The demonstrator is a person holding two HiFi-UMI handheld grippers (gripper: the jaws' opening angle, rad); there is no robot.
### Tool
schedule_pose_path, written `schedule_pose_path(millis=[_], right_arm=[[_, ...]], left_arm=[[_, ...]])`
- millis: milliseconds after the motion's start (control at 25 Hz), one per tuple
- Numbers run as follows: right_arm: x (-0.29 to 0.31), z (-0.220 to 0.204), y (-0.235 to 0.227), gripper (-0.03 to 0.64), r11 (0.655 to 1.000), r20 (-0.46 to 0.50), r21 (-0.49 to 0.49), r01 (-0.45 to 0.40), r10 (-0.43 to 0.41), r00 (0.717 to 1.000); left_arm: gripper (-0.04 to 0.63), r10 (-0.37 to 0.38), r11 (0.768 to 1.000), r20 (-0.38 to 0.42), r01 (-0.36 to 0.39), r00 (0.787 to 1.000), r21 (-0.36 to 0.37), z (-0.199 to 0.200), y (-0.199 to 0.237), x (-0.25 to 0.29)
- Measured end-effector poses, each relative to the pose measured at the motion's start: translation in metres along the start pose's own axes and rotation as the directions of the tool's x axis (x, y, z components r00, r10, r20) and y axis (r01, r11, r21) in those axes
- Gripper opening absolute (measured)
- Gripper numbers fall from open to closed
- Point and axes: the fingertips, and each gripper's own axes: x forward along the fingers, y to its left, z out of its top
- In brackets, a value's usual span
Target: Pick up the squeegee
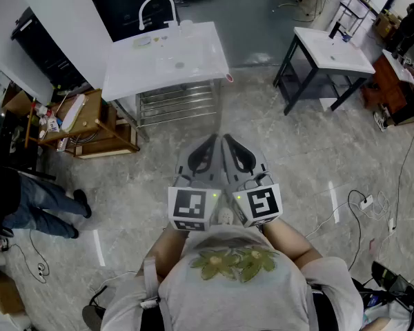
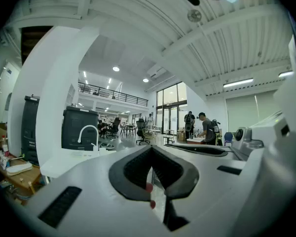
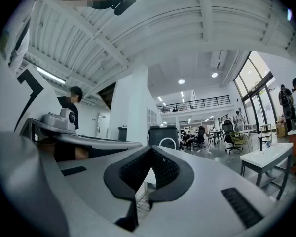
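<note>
Both grippers are held side by side close to my chest, level and pointing at a white sink table [image 1: 196, 57]. The left gripper [image 1: 212, 138] is shut, its dark pads meeting at the tips [image 2: 151, 149] with nothing between them. The right gripper [image 1: 226, 138] is shut too and likewise empty [image 3: 151, 149]. I cannot pick out a squeegee for certain. A few small items lie near the faucet [image 1: 156, 5], and a small red thing [image 1: 229, 78] hangs at the table's front right corner.
A wire rack [image 1: 176, 103] sits under the sink table. A second sink table [image 1: 331, 52] stands at the right, a wooden shelf cart [image 1: 83, 123] at the left. A person's legs [image 1: 38, 200] are at the far left. Cables [image 1: 362, 204] trail over the floor.
</note>
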Motion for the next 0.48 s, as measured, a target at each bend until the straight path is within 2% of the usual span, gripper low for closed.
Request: schedule_pose_path(millis=[480], right_arm=[[-0.016,-0.002,-0.02,0.023,0.999,0.001,0.002,-0.048,0.048,0.999]], left_arm=[[0.008,0.052,0.999,0.001,-0.052,0.999,0.004,-0.005,-0.024,0.009]])
